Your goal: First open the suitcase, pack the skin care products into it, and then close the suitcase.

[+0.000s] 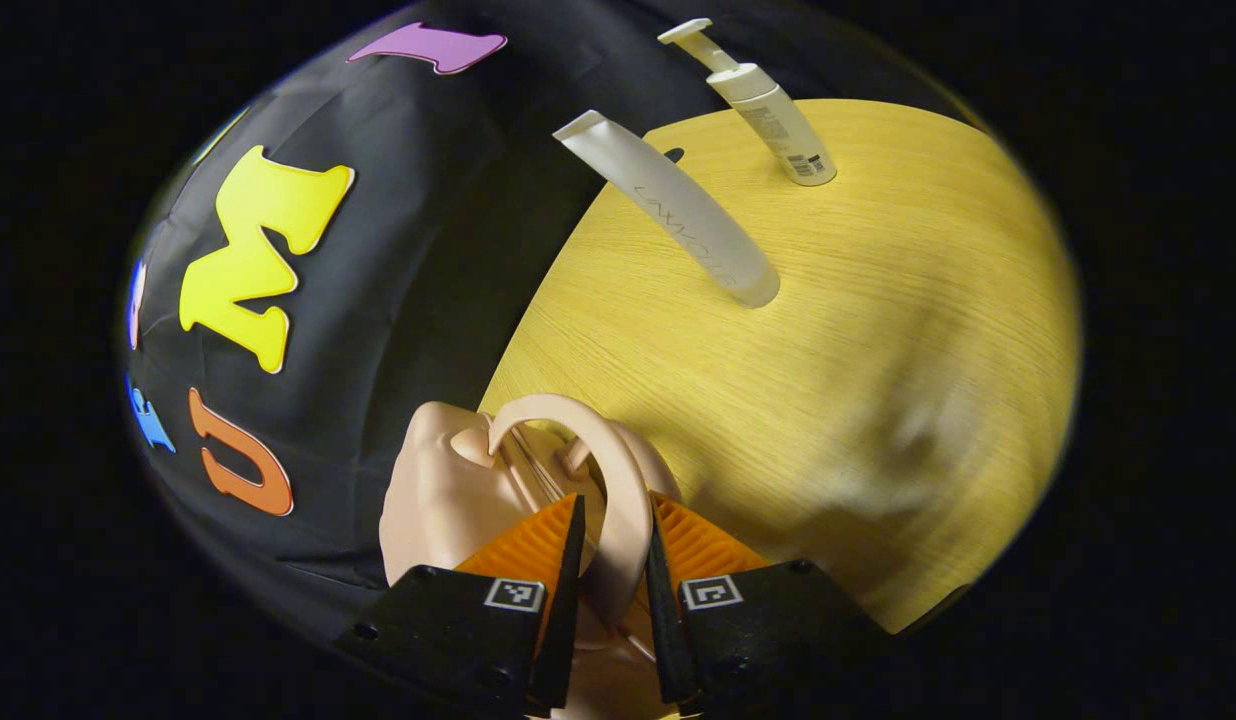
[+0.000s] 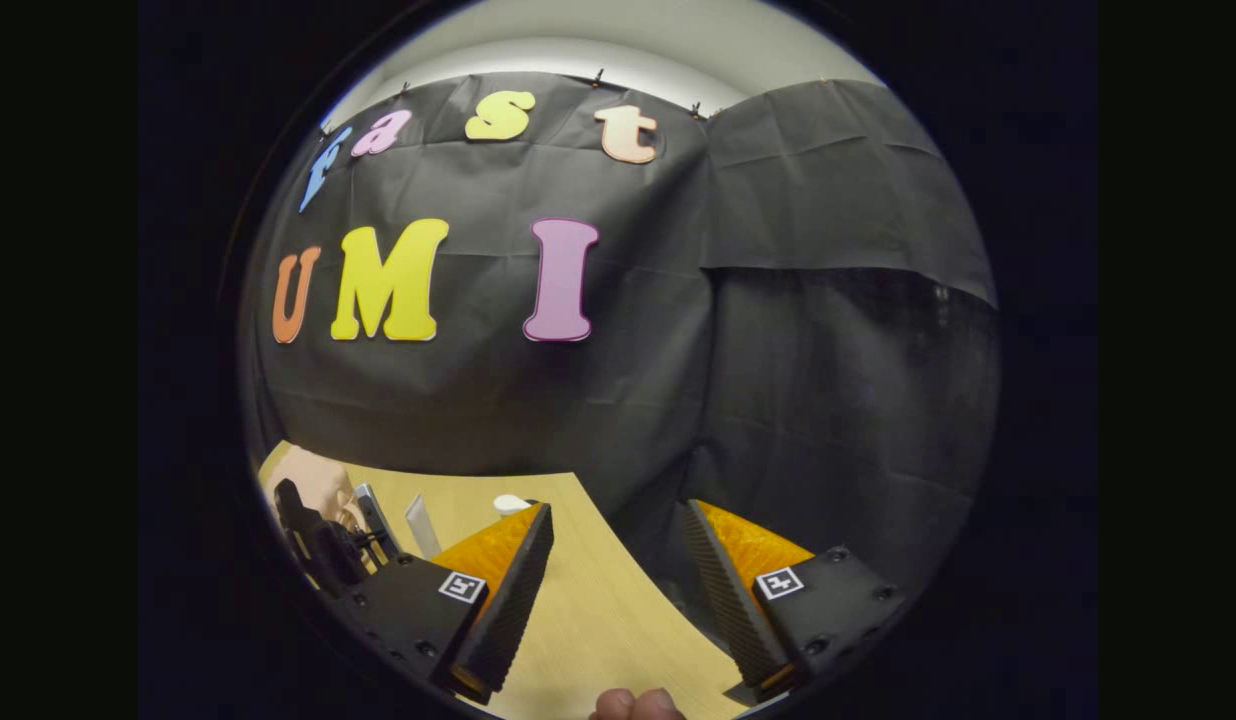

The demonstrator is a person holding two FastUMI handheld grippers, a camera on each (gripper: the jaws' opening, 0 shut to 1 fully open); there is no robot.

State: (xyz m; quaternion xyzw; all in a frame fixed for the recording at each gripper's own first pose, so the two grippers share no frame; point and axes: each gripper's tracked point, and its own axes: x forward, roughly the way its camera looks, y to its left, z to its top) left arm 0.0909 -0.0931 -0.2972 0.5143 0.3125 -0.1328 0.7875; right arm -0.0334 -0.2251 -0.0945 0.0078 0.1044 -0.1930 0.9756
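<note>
My left gripper is shut on the curved beige handle of the pale pink suitcase, which lies close under the camera at the table's edge. Farther off on the wooden table stand a white tube on its cap and a white pump bottle. My right gripper hangs open over the table's edge, nothing between its fingers. In the right gripper view the suitcase sits at the far left with the other gripper on it, and the tube stands beside it.
The black cloth wall runs close behind the table's far edge. Bare tabletop lies under the right gripper. A fingertip of the person's hand shows at the bottom of the right gripper view.
</note>
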